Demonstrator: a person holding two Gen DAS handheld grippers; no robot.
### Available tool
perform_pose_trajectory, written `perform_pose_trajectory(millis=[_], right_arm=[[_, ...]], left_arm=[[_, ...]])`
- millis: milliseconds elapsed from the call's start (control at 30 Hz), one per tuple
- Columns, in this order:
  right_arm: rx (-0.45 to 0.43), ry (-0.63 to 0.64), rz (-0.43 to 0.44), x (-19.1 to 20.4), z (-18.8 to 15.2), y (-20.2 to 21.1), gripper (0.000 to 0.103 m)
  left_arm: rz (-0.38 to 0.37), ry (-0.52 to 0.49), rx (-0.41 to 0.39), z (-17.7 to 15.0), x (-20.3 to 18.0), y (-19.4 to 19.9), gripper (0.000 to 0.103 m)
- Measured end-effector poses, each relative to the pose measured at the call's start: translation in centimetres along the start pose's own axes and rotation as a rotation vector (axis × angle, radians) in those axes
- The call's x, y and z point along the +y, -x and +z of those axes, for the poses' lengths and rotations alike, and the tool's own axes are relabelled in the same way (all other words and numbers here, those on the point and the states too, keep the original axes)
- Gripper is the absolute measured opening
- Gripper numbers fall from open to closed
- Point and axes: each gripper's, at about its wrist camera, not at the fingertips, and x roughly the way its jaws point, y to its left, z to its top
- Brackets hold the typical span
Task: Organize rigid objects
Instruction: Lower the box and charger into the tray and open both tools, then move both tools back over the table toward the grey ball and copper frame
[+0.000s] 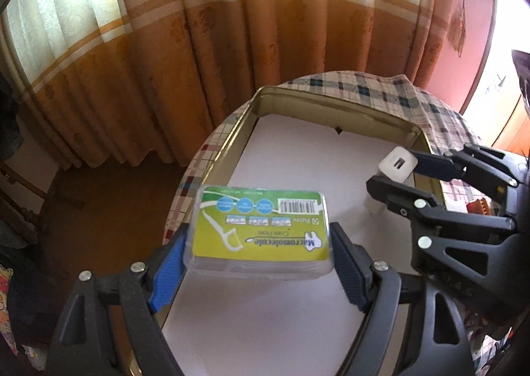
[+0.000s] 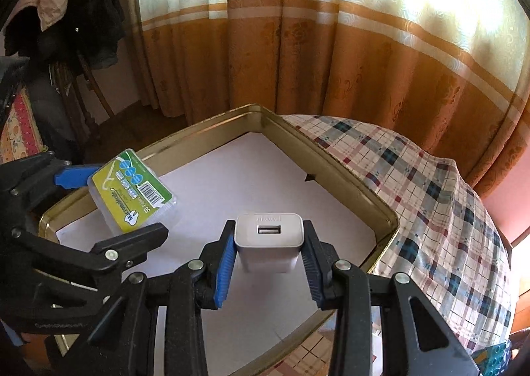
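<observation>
We carry one thing in each hand. The left gripper has its jaws spread wide around the floss pick box, pressing on its two short ends, so the box's long axis runs across from jaw to jaw, lower centre of the left wrist view. The right gripper has its jaws drawn narrow on the white USB charger, socket face turned up and away from us, lower centre of the right wrist view.

Both loads hang over the gold tin tray, whose white floor lies just ahead of and below the jaws. In the right wrist view the box sits to the left of the charger, the two apart. We judge the setting-down into the tray to be the step in hand; the charger looks nearer the middle of the floor, the box nearer the tray's left rim.

Count: one box, one charger, one tray, on a checked cloth over the bench.
</observation>
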Motion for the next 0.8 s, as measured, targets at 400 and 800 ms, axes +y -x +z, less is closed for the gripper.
perform_pose_trajectory(millis=[400,800], right_arm=[[-0.13,-0.077,0.003,-2.4,0.4,2.0,0.074],[-0.134,-0.077,0.018,-4.3,-4.5,10.0,0.081]], left_arm=[[0.034,0.016,-0.048,0.2,0.1,0.7,0.092],[-0.039,0.02,-0.143,-3.4,-3.1,5.6,0.095]])
